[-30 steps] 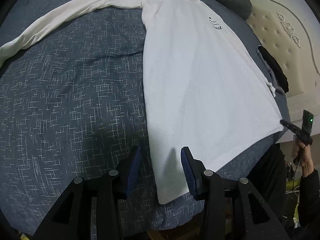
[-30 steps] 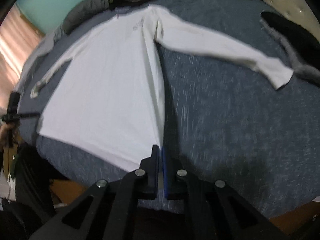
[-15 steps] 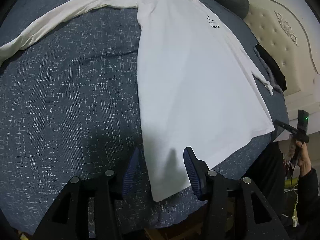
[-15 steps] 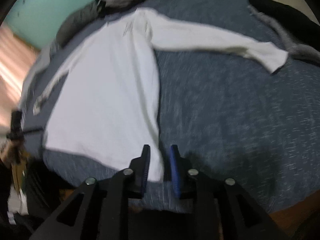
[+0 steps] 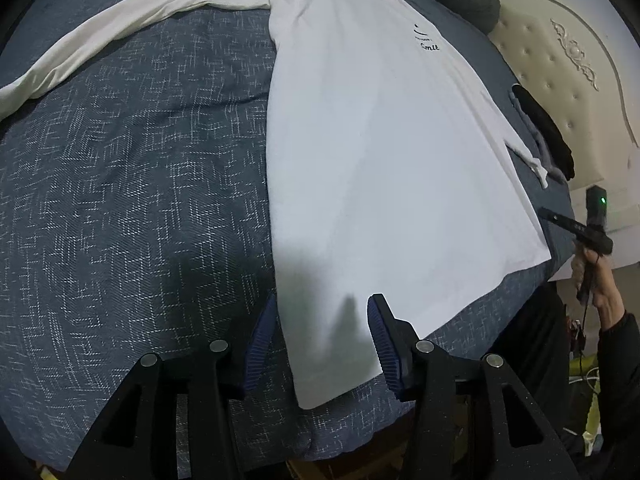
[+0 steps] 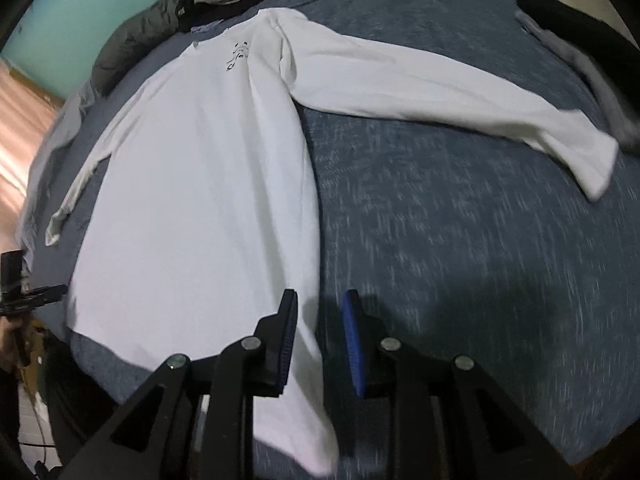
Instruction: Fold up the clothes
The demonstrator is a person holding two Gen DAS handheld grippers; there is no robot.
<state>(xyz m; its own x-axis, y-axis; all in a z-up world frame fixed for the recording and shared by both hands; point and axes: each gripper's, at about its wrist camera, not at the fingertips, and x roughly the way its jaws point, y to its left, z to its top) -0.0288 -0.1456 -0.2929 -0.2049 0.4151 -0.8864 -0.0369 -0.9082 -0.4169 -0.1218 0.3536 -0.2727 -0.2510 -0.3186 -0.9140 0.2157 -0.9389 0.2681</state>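
Gripper jaws spread on both sides: left gripper (image 5: 320, 340) straddling one hem corner of the white long-sleeved shirt (image 5: 376, 152), right gripper (image 6: 318, 344) straddling the other, neither pinching. Lying flat and fully spread on the blue bed (image 5: 132, 184), sleeves (image 6: 440, 96) out; showing no fold, all folding remaining.

A white long-sleeved shirt (image 6: 200, 184) lay spread flat on the blue-grey bed (image 6: 460, 240), its collar toward 12 o'clock and one sleeve stretched toward 3 o'clock. The right gripper (image 6: 320, 340) hung with its jaws apart over the hem corner at 6 o'clock, perhaps just clear of the cloth; blur hid contact. Dark clothing (image 6: 580, 12) lay at 2 o'clock.
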